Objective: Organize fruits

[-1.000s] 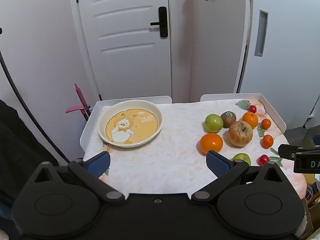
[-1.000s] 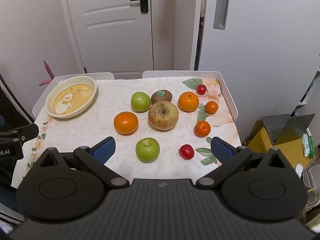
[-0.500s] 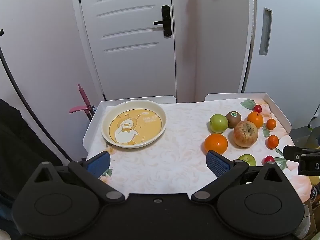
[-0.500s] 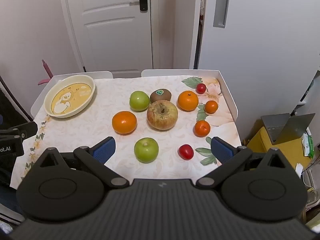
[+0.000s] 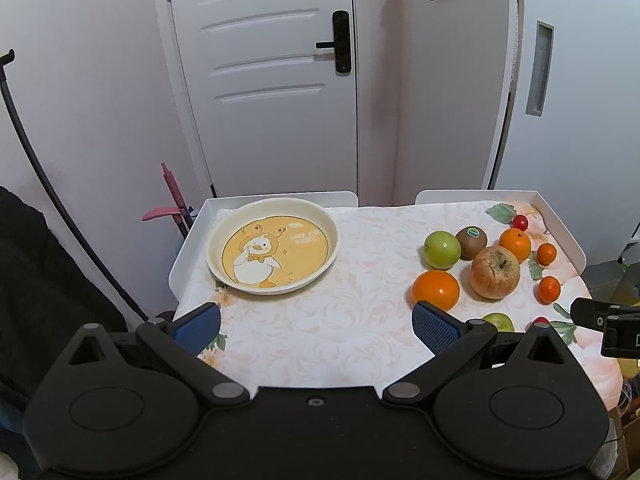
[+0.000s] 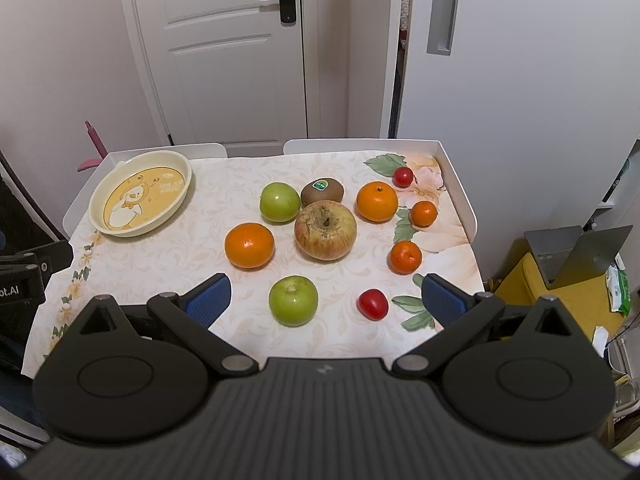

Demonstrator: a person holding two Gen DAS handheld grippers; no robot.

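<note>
A cream plate with a yellow duck picture [image 5: 272, 246] [image 6: 140, 196] lies empty at the table's far left. Several fruits lie on the right half: a large blemished apple [image 6: 325, 230], two green apples [image 6: 279, 202] [image 6: 293, 300], a kiwi [image 6: 322, 191], two oranges [image 6: 249, 245] [image 6: 377, 201], two small tangerines [image 6: 406, 257] [image 6: 423, 213] and two red cherry tomatoes [image 6: 373, 304] [image 6: 402, 177]. My left gripper [image 5: 316, 326] is open and empty above the table's near edge. My right gripper [image 6: 325, 300] is open and empty, its fingers either side of the near green apple and tomato.
The table [image 6: 168, 264] has a floral cloth and raised white rims. A white door [image 5: 264, 80] and wall stand behind it. A pink-handled tool [image 5: 172, 208] leans at the far left. A yellow box with a grey laptop-like object [image 6: 572, 264] sits on the floor at right.
Both views have shifted slightly: the left gripper has drifted left and back, and the right gripper has edged a little toward the fruits. Nothing on the table has moved.
</note>
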